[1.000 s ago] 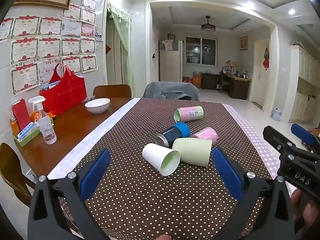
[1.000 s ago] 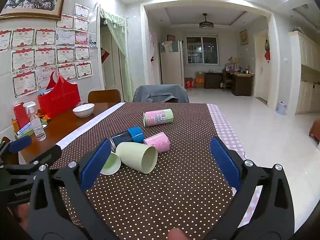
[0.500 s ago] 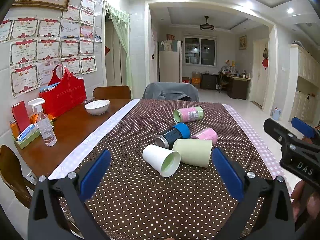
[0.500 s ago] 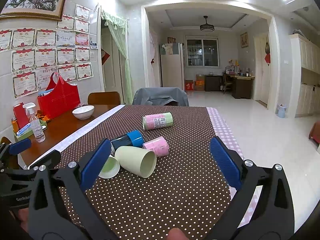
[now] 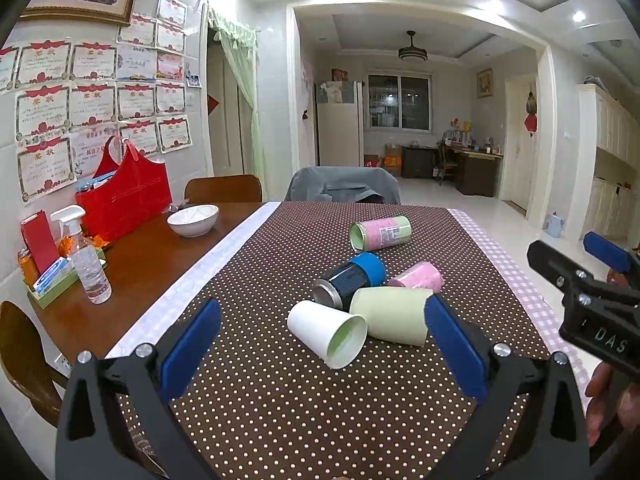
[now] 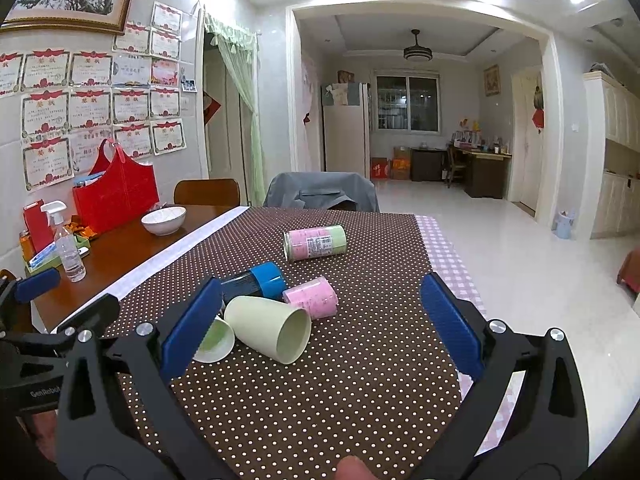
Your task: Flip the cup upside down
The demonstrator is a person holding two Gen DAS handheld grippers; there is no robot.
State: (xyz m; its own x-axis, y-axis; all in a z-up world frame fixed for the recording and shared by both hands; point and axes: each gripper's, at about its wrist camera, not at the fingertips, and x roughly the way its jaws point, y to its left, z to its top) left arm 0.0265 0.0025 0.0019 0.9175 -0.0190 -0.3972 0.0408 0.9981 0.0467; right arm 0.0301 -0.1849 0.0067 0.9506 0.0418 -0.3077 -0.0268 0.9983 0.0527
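1. Lower left of the left wrist view: the left gripper (image 5: 320,344) hovers over the dotted tablecloth (image 5: 280,412), jaws spread wide and empty.
2. Centre frame: a white cup (image 5: 326,332) lies on its side, mouth toward the camera, touching a pale green cup (image 5: 394,314), with a blue-capped can (image 5: 352,278) and a pink cup (image 5: 418,276) just behind.
3. Right wrist view: the right gripper (image 6: 320,320) is likewise spread and empty.
4. Judged stage: approach, nothing grasped; next, close on one cup's wall, lift, and set it mouth down.
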